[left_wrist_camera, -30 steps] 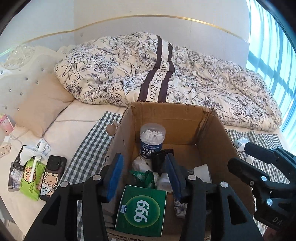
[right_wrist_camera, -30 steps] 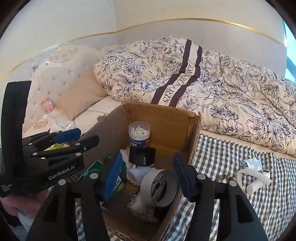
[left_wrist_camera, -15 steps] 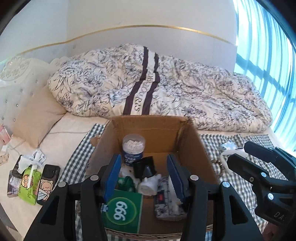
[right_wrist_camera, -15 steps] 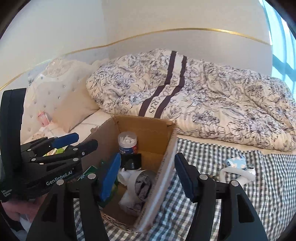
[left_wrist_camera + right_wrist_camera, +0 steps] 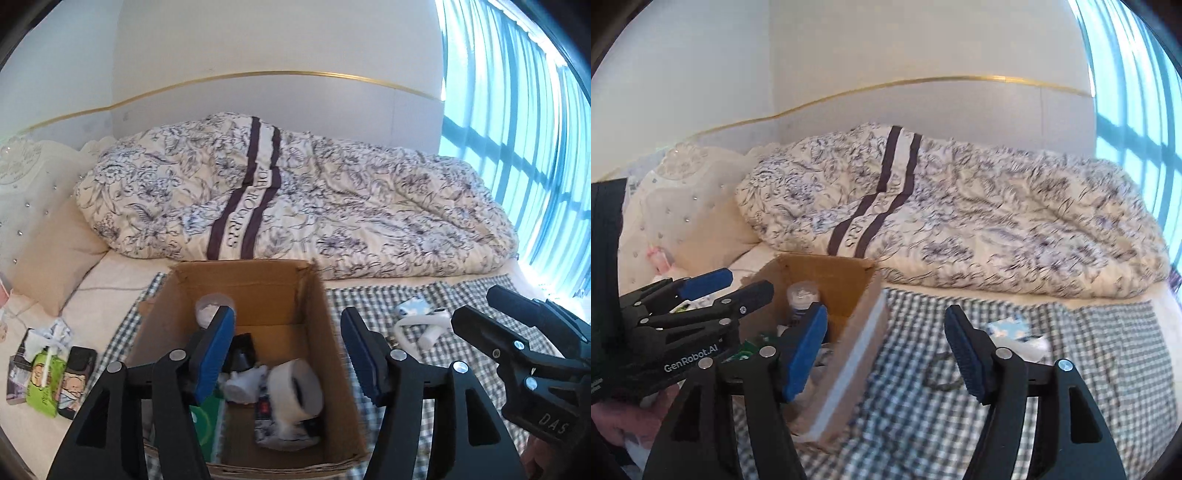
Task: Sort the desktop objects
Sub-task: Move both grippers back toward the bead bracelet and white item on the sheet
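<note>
**Both grippers held open above the box and the checked cloth**

The left gripper [image 5: 288, 347] has its blue-padded jaws spread wide and grasps nothing; it hangs over the near part of the cardboard box [image 5: 306, 291]. The right gripper [image 5: 886, 350] is likewise spread and empty, its left finger over the box's right wall and its right finger over the checked cloth [image 5: 1089, 354].

Inside the box, seen from the left wrist, a roll of white tape [image 5: 295, 387] lies near the middle, with a small white object [image 5: 242, 382] just left of it and a green packet [image 5: 207, 417] in the near left corner. A clear jar with white contents [image 5: 212, 308] stands at the far left, partly hidden by the left finger.

To the right of the box, on the cloth, lie a white handled device [image 5: 424, 326] and, just beyond it, a small pale blue packet [image 5: 412, 306].

Left of the box, on the bare sheet, a green tissue pack [image 5: 44, 376] lies beside a dark case with cartoon figures [image 5: 75, 376]. A beige pillow [image 5: 55, 254] sits farther left, and a floral duvet [image 5: 332, 214] is heaped across the far side of the bed.
</note>
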`<control>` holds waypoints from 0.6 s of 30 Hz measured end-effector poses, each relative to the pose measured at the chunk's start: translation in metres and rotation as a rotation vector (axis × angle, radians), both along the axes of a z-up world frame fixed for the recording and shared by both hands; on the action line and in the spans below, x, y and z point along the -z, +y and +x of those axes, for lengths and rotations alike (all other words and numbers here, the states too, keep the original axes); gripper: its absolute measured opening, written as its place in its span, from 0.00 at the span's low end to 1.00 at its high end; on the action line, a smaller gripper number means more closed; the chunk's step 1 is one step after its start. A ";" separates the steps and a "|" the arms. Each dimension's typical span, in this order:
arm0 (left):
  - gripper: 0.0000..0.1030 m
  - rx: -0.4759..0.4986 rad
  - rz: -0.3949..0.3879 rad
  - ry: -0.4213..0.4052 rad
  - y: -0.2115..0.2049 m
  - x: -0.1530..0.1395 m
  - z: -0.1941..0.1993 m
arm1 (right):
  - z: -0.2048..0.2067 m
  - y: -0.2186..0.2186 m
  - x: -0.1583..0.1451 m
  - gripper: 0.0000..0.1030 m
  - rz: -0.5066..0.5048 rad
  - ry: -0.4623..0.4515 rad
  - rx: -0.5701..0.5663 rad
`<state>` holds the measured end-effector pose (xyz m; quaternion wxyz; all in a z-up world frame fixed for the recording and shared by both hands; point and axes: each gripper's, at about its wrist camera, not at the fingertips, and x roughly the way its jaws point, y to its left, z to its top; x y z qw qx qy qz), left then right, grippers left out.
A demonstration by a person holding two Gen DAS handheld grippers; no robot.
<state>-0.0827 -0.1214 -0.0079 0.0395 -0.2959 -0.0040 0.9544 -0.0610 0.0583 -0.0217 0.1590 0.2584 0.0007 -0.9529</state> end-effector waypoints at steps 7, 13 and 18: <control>0.62 0.034 -0.002 0.014 0.036 -0.008 0.003 | 0.006 0.034 -0.010 0.66 -0.013 0.018 0.044; 0.67 0.058 0.001 0.016 0.062 -0.010 0.002 | 0.007 0.069 -0.011 0.67 -0.023 0.016 0.103; 0.77 0.086 -0.005 0.030 0.082 -0.008 0.001 | 0.005 0.093 -0.006 0.72 0.003 0.009 0.159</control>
